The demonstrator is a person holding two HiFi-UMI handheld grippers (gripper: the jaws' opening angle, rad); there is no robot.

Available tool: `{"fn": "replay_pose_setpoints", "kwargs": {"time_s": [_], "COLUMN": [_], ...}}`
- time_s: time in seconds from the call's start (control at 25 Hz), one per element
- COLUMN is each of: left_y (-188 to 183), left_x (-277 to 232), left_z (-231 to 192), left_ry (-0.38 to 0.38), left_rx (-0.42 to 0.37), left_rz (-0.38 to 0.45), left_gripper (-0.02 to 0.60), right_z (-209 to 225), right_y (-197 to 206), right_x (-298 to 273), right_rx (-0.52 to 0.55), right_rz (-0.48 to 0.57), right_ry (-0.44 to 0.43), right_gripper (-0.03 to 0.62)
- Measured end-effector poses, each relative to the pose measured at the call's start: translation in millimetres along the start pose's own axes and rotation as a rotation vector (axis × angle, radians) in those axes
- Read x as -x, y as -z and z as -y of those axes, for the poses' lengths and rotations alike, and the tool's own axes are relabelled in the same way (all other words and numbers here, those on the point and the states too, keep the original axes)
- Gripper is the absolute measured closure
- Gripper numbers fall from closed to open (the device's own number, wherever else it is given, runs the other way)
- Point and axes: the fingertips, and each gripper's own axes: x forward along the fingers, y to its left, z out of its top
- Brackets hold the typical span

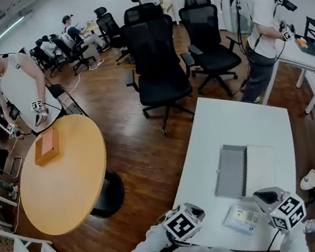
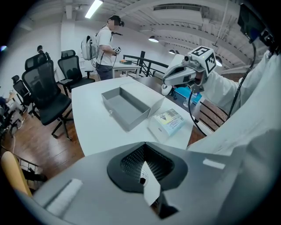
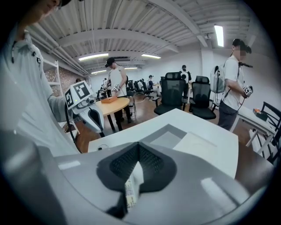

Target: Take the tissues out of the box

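Left tool (image 2: pixel 145 145) has its jaws pressed together with nothing between them, and the right tool (image 3: pixel 139 145) is the same: closed and empty. So I'm not holding anything right now.

**replier:** ok, but where are the tissues? In the box or not?

**me:** Not in it, as far as I can see. The tissue pack (image 1: pixel 243 219) is lying flat on the white surface (image 1: pixel 216 119), just beside the near end of the grey box (image 1: pixel 231 171). The box is open and looks empty from my left gripper view. So I'd guess the job is pretty much finished, or else the pack never went in.

**replier:** which hand would you grab it with?

**me:** The pack sits between the two tools, near the surface's front edge. From the left tool it's ahead and a bit to the right. In the head view the right tool looks slightly nearer, but it's close. The pack's long axis seems to run side to side, crosswise to the box — so a tool coming straight in from my side should span its short width. Either tool would have to open its jaws first.
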Motion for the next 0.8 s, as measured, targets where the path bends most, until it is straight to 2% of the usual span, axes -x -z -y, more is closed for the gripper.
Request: {"fn": "replay_pose_setpoints", "kwargs": {"time_s": [0.12, 0.28, 0.56, 0.68, 0.8], "left_y": [-6, -5, 10, 15, 18], "left_x": [-3, -4, 9, 9, 20], "left_z": [-2, 0, -4, 0, -9], "left_ry": [-0.030, -0.048, -0.075, -0.057, -0.111], "left_rx": [-0.002, -0.013, 0.023, 0.041, 0.044], "left_rz": [0.023, -0.008, -0.009, 0.000, -0.011], "left_gripper": [0.565, 0.565, 0.565, 0.565, 0.565], "right_z": [5, 11, 6, 4, 2], "right_y": [4, 15, 16, 15, 13], "right_x": [3, 11, 0, -1, -2], "right_rx": [0.009, 0.016, 0.027, 0.029, 0.031], "right_rz": [-0.005, 0.002, -0.018, -0.020, -0.023], "right_ry": [-0.013, 0.006, -0.015, -0.021, -0.026], "right_gripper": [0.591, 0.591, 0.591, 0.591, 0.591]}}
